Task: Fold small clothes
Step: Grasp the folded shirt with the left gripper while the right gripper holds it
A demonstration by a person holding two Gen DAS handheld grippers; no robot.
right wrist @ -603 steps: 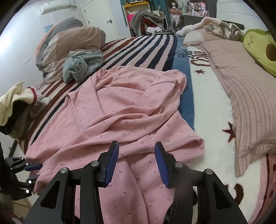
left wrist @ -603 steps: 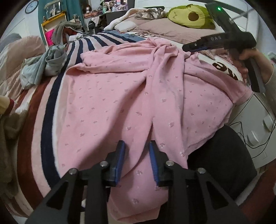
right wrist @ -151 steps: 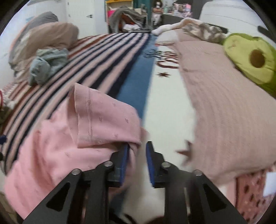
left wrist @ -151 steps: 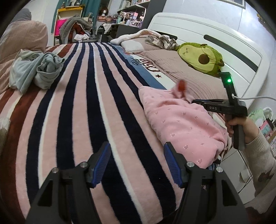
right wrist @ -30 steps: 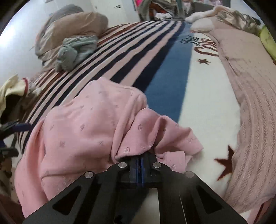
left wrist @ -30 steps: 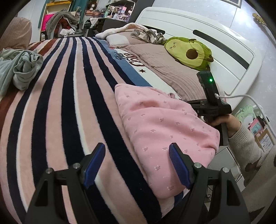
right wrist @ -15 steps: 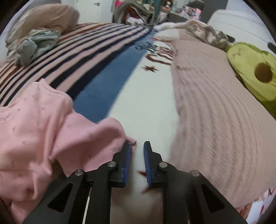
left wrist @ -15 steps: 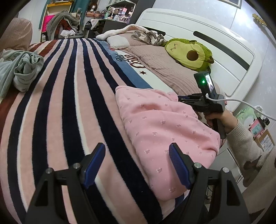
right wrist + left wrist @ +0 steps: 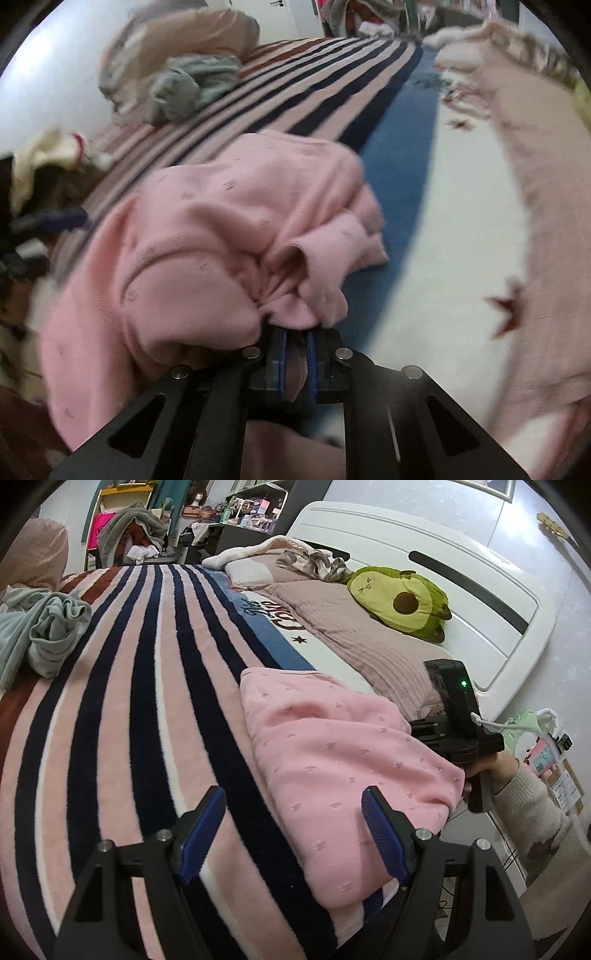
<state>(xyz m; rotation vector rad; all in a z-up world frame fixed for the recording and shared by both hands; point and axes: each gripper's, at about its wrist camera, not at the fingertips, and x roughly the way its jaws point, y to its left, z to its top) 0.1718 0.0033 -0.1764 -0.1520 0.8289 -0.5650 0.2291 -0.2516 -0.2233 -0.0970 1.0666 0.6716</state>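
My left gripper [image 9: 293, 832] hangs over the striped blanket [image 9: 122, 716] with its blue pads spread wide and nothing between them; the right-hand pad sits in front of the near edge of the pink garment [image 9: 332, 753], and I cannot tell whether it touches the cloth. The garment lies folded into a thick bundle at the bed's near corner, partly overhanging the edge. My right gripper [image 9: 295, 356] is closed on a bunched fold of that garment [image 9: 207, 236]; the pads are nearly together with pink fabric pinched between them and rising in front of the tips, so the fingertips themselves are hidden. From the left wrist view the right gripper's body [image 9: 456, 716] shows behind the bundle, its fingers fully covered by the cloth, with my right hand [image 9: 487, 768] on the handle. The right wrist view is blurred, so the print on the fabric is hard to read there. A crumpled grey garment [image 9: 40, 631] lies well apart on the blanket's far left. An avocado plush [image 9: 399, 600] rests on the beige cover near the headboard [image 9: 424, 576].
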